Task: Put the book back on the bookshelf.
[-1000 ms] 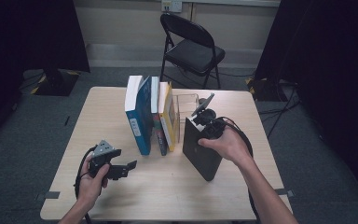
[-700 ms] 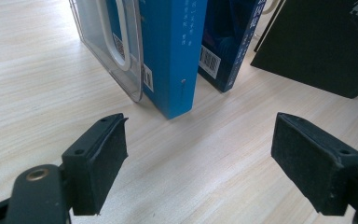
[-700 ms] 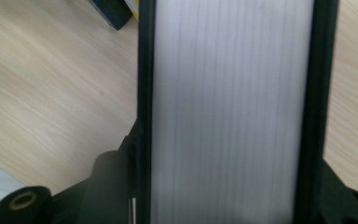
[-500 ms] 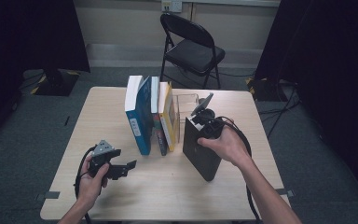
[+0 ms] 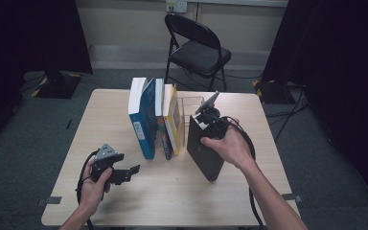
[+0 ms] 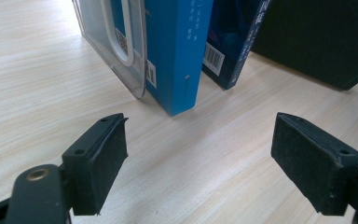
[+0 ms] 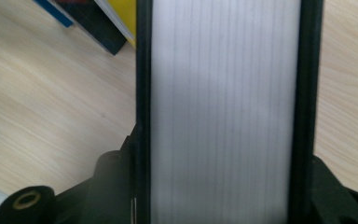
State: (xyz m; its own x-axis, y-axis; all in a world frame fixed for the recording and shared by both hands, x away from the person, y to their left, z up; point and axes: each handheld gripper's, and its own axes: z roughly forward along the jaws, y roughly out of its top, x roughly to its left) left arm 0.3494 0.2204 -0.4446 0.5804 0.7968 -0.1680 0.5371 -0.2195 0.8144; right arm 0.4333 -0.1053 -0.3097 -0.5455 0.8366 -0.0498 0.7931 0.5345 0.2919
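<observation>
The black book (image 5: 205, 152) stands upright on the table (image 5: 249, 191), just right of the row of books (image 5: 155, 120). It looks thick, stiff and probably heavy. The right gripper (image 5: 210, 125) clamps its top edge, covers pressed between the pads; its jaws have just been closing. The left gripper (image 5: 124, 173) rests wide open. Otherwise nothing has shifted since the earlier frames.

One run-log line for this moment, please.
right gripper: shut on black book, upright | left gripper: open, empty | row of books: standing on table
</observation>
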